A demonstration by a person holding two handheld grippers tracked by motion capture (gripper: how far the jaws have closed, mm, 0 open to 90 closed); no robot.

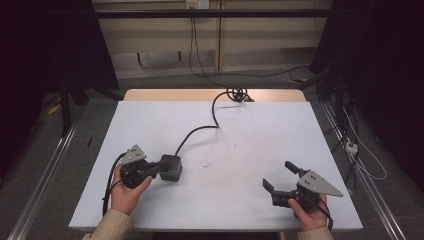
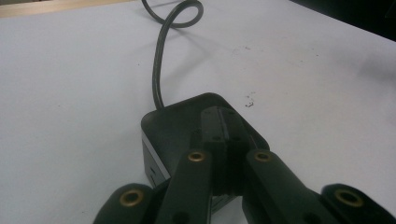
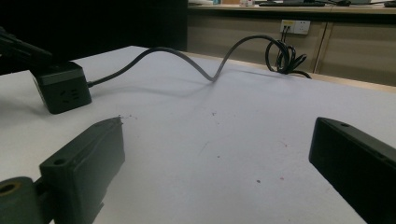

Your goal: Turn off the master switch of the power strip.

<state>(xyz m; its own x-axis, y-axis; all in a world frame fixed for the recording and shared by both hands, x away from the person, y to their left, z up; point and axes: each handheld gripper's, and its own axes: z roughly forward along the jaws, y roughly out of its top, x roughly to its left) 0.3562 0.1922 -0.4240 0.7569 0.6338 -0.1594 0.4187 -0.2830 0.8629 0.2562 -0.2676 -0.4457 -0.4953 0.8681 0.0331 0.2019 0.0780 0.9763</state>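
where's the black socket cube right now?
In the high view the socket cube sits left of centre on the white table, at the tip of the left gripper, whose shut jaws rest on its top; its cable trails toward the far edge.

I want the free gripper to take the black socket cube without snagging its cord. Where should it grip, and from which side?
Judging by its shape, grip the socket cube across two flat opposite walls, coming from the open table on its right. The cord leaves its far side, and the left gripper rests shut on its top, so the right gripper, jaws open, avoids both.

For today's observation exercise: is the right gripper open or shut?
Open. In the right gripper view its two jaws stand far apart with bare table between them; the high view shows the right gripper spread, holding nothing.
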